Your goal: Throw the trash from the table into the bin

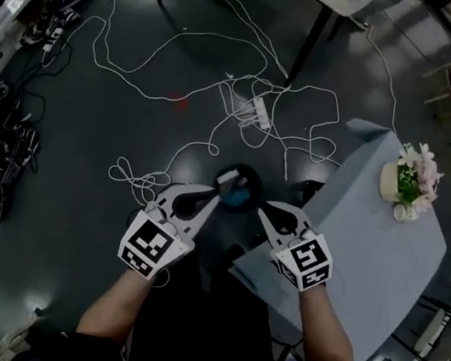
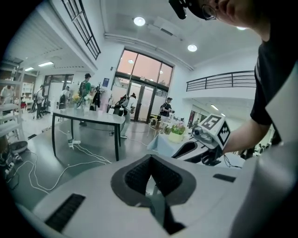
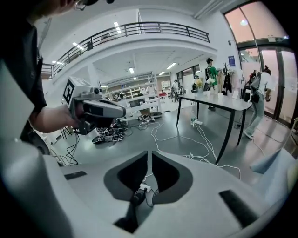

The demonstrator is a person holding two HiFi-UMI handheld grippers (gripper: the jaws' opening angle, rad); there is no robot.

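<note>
The bin (image 1: 249,172) is sitting on the floor between the tips of the left gripper (image 1: 211,201) and the right gripper (image 1: 263,214), with white and blue trash (image 1: 237,193) lying inside. Both grippers are hanging empty, the left's jaws meeting and the right's leaving only a thin slit. The bin's dark rim is blending into the floor.

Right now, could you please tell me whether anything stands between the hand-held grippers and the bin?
Nothing visible does. The bin sits open on the floor between the tips of the left hand-held gripper and the right hand-held gripper. The white cables lie beyond it, the table to its right.
</note>
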